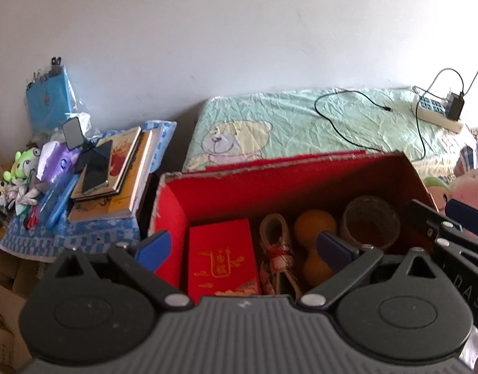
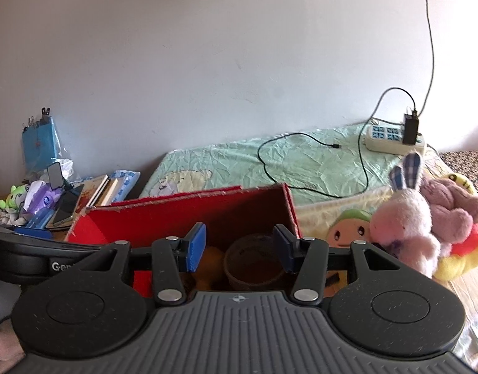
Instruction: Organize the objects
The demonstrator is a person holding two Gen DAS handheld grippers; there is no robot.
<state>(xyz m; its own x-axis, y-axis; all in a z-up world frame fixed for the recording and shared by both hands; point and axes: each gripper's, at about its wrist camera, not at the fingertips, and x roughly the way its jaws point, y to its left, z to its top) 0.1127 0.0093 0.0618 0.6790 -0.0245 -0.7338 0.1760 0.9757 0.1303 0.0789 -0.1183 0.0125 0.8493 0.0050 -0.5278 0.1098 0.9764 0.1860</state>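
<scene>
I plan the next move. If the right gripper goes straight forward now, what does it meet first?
Probably the round brown cup-like container inside the red cardboard box: it lies directly between the open right gripper's blue fingers. Depth is unclear.

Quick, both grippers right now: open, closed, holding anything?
Left gripper: open, holding nothing, poised over the red box.
Right gripper: open, holding nothing, also over the box, above the brown cup.
</scene>
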